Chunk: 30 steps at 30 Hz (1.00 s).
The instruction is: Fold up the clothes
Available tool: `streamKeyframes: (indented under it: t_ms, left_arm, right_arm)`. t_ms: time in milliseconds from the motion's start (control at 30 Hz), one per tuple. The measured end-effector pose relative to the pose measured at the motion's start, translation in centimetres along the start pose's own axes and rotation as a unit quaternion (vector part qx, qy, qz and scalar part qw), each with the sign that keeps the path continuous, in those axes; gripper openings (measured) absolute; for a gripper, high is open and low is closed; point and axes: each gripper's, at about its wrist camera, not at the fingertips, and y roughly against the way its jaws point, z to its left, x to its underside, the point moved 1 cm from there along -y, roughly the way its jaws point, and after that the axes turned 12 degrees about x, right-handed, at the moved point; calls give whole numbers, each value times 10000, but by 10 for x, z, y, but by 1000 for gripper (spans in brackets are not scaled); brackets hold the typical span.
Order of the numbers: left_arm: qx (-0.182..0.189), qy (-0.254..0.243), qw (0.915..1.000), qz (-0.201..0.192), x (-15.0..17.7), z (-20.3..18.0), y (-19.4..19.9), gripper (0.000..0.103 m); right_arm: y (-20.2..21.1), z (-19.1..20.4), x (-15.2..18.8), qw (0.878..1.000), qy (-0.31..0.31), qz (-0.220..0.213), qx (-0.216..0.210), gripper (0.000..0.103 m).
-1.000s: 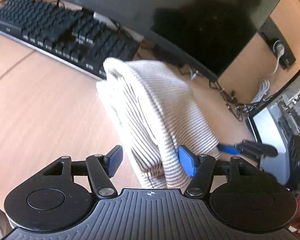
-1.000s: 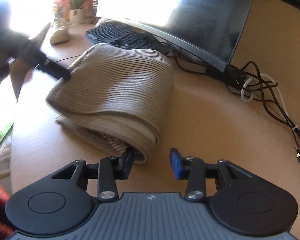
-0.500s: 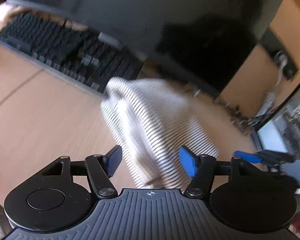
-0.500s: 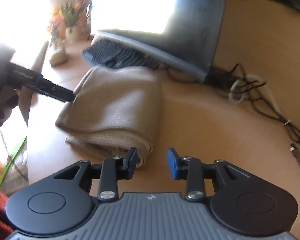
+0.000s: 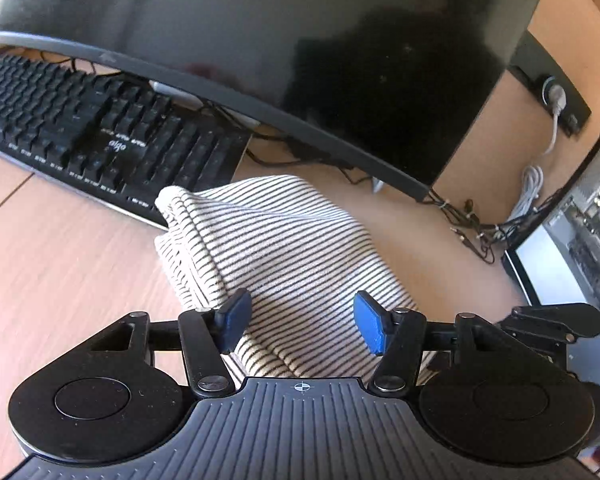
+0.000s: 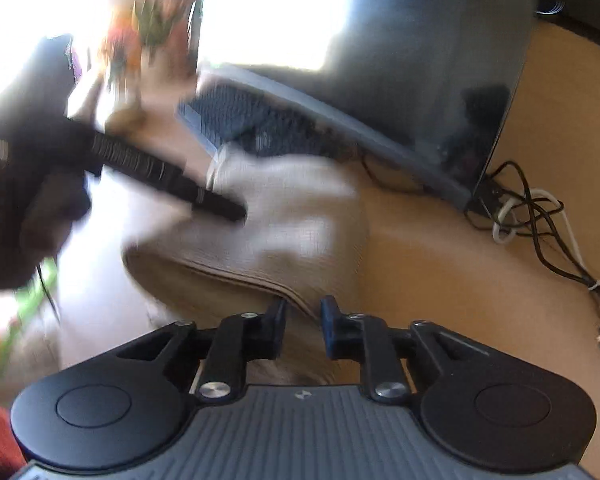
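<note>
Looking through the left wrist view, we are closing the left gripper [image 5: 300,322], its jaws half-wide astride the striped garment [image 5: 284,248] lying folded on the desk [image 5: 60,264] beside the keyboard [image 5: 100,128].

In the right wrist view, we are narrowing the right gripper [image 6: 303,322] on the garment's near fold edge. Uneven pinching could spill layers. No containers are showing.

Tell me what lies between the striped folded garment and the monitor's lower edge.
Left wrist view: a bare strip of wooden desk separates the striped garment from the monitor; thin black cables cross behind it.
</note>
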Motion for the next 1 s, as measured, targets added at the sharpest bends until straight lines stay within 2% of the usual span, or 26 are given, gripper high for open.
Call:
streamKeyframes:
  t_ms: [33, 100, 233, 267, 367, 467, 567, 600, 633, 667, 700, 800, 900, 1000]
  left_arm:
    - [12, -32, 10000, 12, 0, 0, -1, 63]
    - [59, -86, 9999, 29, 1, 1, -1, 63]
    - [189, -109, 9998, 39, 3, 6, 1, 63]
    - [222, -101, 9997, 34, 3, 6, 1, 63]
    - [311, -34, 9995, 12, 5, 9, 2, 64]
    - [308, -48, 9995, -48, 8, 9, 3, 64]
    - [239, 143, 9989, -377, 15, 5, 9, 65]
    - [88, 107, 9986, -512, 19, -1, 14, 69]
    - [-71, 61, 9978, -651, 24, -8, 19, 83]
    - [-289, -50, 9961, -829, 32, -17, 27, 97]
    - [-498, -155, 9936, -1004, 39, -26, 34, 99]
    - [-931, -94, 9867, -1330, 68, -54, 46, 103]
    - [-1370, 56, 9776, -1596, 97, -81, 52, 103]
    - [-1905, 273, 9644, -1815, 122, -104, 50, 103]
  right_arm:
    - [1, 1, 2, 10000, 2, 54, 73, 21]
    - [9, -1, 2, 9994, -327, -33, -56, 24]
    - [23, 1, -7, 9921, -1080, -597, -203, 36]
    - [18, 3, -7, 9911, -1199, -555, -185, 39]
    - [-23, 16, 7, 9927, -1185, 129, -154, 39]
    - [-27, 20, 12, 9925, -1223, 22, -84, 40]
    - [-22, 14, 12, 9908, -1334, 69, -211, 44]
    - [-20, 11, 13, 9907, -1333, 48, -255, 53]
    - [-16, 9, 15, 9908, -1320, 14, -291, 76]
    - [-12, 6, 18, 9909, -1312, -32, -304, 90]
    - [-6, 2, 22, 9908, -1310, -107, -309, 103]
    - [12, -15, 38, 9899, -1336, -316, -344, 103]
    - [25, -42, 61, 9900, -1307, -520, -85, 103]
    - [31, -68, 87, 9890, -1197, -841, 223, 103]
